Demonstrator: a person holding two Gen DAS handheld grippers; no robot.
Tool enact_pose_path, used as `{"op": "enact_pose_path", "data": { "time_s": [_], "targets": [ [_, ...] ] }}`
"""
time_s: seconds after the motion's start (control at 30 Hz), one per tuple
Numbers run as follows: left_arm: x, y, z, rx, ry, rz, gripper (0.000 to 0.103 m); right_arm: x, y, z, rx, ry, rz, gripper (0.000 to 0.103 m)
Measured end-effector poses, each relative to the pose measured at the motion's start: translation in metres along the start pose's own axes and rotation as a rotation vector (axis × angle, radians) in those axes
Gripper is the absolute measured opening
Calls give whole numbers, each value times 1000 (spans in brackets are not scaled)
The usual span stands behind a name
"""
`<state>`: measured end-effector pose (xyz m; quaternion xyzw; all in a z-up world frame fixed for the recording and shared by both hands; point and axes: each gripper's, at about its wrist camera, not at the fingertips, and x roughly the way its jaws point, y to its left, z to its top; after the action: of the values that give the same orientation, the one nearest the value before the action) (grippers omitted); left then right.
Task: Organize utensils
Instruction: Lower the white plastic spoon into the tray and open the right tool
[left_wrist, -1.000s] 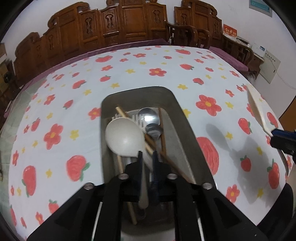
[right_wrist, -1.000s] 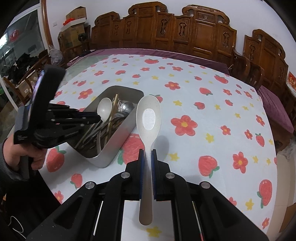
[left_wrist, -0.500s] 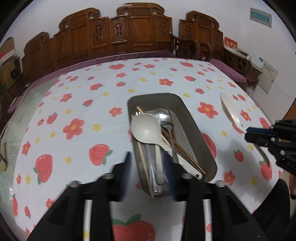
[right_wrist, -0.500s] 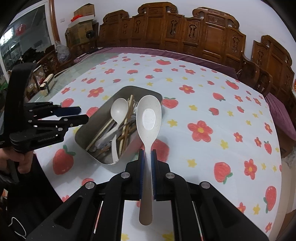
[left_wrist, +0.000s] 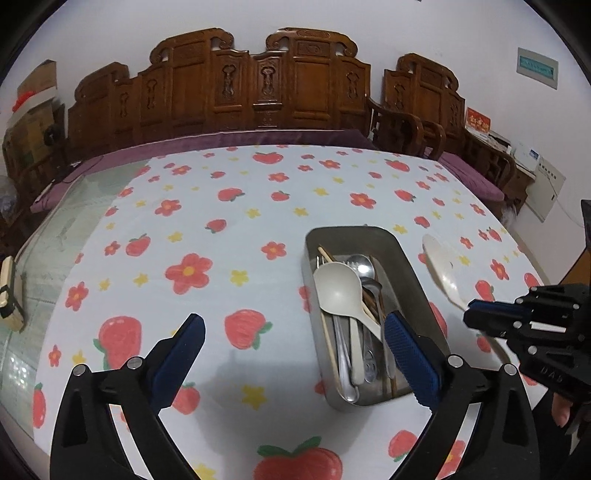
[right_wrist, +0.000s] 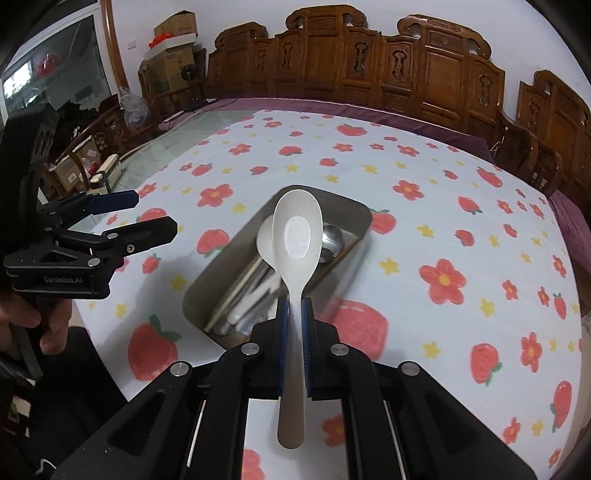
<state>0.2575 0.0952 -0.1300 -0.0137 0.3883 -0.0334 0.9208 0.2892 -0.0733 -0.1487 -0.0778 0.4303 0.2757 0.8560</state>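
Observation:
A steel tray (left_wrist: 408, 258) on the flowered tablecloth holds a cream plastic spoon (left_wrist: 338, 288), a metal spoon (left_wrist: 364, 264), chopsticks and other cutlery. My left gripper (left_wrist: 293, 328) is open and empty, raised near the tray's front left; it also shows at the left of the right wrist view (right_wrist: 147, 214). My right gripper (right_wrist: 293, 306) is shut on the handle of a second cream spoon (right_wrist: 297, 236), held in the air over the tray (right_wrist: 351, 266). That spoon (left_wrist: 441, 271) shows just right of the tray in the left wrist view.
The round table (left_wrist: 221, 229) is covered by a white cloth with strawberries and flowers. Carved wooden chairs (left_wrist: 258, 85) line its far side. Boxes and clutter (right_wrist: 170, 55) stand at the far left. A small box (left_wrist: 9, 291) lies at the table's left edge.
My left gripper let go of the cream spoon, which now lies in the tray, opened wide and drew back to the left. My right gripper carried its spoon over the tray.

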Motion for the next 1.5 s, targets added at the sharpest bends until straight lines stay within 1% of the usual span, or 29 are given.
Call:
{"op": "enact_pose_path", "data": {
  "time_s": [0.2, 0.5, 0.7, 1.0, 1.1, 1.4, 1.5],
  "targets": [
    [-2, 8, 5, 6, -7, 11, 94, 19, 7, 10, 40, 9, 10, 9],
    [-1, 25, 10, -4, -8, 26, 94, 56, 0, 27, 144, 38, 7, 9],
    [1, 34, 10, -12, -7, 33, 94, 82, -2, 31, 207, 73, 4, 9],
    [4, 44, 9, -19, 1, 39, 94, 105, 18, 29, 234, 101, 27, 9],
    [5, 45, 9, -21, 1, 40, 94, 110, 27, 30, 215, 109, 43, 9],
    [4, 47, 8, -18, 2, 46, 94, 106, 34, 32, 201, 91, 88, 10],
    [2, 45, 8, -18, -2, 44, 94, 98, 34, 32, 176, 66, 82, 10]
  ]
}}
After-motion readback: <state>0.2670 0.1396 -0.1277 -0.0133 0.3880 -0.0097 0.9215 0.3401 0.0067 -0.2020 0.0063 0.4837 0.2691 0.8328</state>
